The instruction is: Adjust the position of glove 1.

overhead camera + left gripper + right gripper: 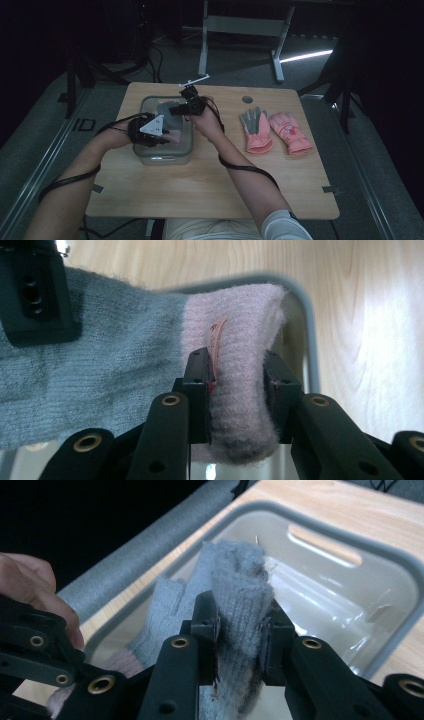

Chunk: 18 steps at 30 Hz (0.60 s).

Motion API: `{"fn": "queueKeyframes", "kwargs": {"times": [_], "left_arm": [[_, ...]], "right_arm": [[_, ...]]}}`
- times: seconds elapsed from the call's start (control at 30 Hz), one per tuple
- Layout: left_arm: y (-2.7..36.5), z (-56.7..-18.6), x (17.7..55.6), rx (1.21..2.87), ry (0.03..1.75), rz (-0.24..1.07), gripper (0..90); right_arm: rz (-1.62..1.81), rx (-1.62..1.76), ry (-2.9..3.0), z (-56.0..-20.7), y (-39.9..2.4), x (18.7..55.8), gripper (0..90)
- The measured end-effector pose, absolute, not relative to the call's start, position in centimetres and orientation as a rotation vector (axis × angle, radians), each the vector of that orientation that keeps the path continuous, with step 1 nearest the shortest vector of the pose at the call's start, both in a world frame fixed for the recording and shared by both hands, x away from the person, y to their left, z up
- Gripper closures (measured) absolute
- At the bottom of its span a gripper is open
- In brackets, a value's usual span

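A knitted glove [169, 111], grey at the fingers and pink at the cuff, is stretched over the clear plastic bin [186, 152] on the left half of the table. My left gripper [235, 390] is shut on the pink cuff [240, 340], which bulges between its pads beside a small label. My right gripper [240, 625] is shut on the grey finger end [240, 585] of the same glove, above the bin's inside. In the high view the left gripper [159, 134] is at the bin's near left and the right gripper [186, 106] at its far side.
Two more gloves lie flat on the right half of the wooden table [210, 185]: a grey-and-pink one [256, 131] and a pink one [290, 132]. A round hole [247, 99] sits near the table's far edge. A white desk frame [240, 30] stands beyond.
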<state>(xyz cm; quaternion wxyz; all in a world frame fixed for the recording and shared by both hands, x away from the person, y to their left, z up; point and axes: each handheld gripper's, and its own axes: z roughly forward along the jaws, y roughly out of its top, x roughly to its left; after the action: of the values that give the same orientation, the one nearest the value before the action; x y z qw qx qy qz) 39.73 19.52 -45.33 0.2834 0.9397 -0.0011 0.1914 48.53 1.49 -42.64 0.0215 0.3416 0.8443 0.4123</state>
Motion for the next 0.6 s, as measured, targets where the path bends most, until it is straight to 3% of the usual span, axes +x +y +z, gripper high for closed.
{"fn": "queueKeyframes", "kwargs": {"times": [0.6], "left_arm": [[18.6,-49.6,43.0,2.641,-0.011,0.409,68.6]], "right_arm": [[0.963,1.089,2.653,-47.5,4.3,51.1,73.6]]}}
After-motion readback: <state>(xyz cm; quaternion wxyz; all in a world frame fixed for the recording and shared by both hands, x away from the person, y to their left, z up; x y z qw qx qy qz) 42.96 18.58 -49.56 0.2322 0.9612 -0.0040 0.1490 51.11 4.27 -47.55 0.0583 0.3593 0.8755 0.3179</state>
